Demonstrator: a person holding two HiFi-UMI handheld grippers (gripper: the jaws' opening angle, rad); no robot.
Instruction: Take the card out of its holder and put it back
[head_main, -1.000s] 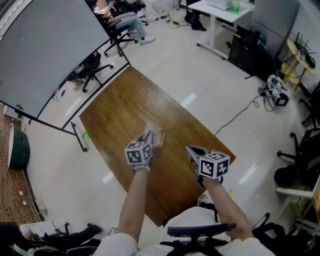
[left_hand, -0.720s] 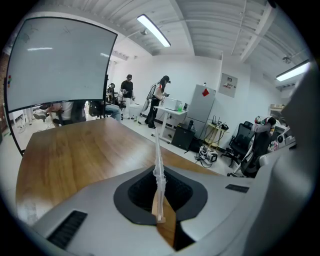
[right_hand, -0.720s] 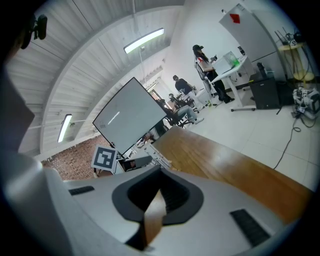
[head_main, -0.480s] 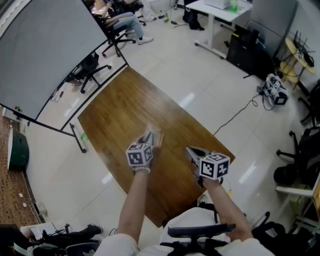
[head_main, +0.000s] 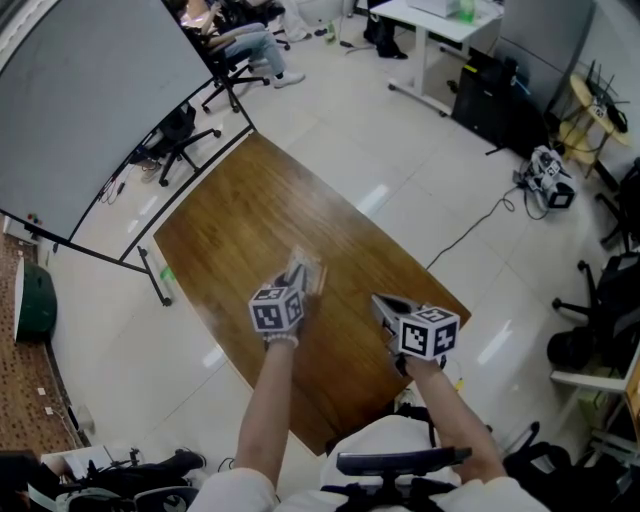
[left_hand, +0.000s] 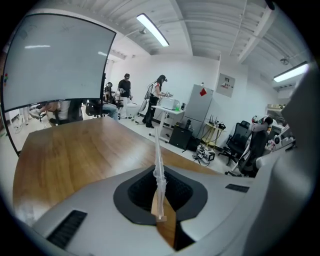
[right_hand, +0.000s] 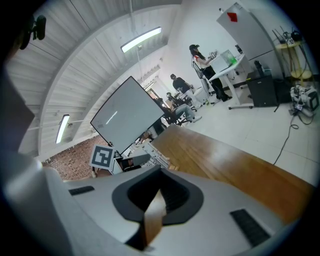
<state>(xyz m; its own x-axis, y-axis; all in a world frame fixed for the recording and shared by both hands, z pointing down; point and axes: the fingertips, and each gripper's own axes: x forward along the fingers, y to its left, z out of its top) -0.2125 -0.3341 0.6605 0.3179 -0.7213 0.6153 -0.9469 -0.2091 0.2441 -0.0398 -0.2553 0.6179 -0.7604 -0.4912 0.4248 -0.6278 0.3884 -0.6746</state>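
Hardly anything has moved since a second ago: both grippers hang over the wooden table (head_main: 250, 210) where they did, and the left one has only drifted a touch.

The left gripper (head_main: 296, 283) has its jaws pressed together on the lower edge of a clear card holder (head_main: 308, 266). The holder sticks out of the jaws toward 1 o'clock in the head view and is clear of the table. In the left gripper view it stands edge-on as a thin, see-through blade (left_hand: 158, 150). A brownish strip shows along its right side, but I cannot tell whether that is the card.

The right gripper (head_main: 381, 301) sits at about 4 o'clock from the left one, well apart from the holder. Its jaws are drawn in close and hold nothing; only a slit of table shows between them.
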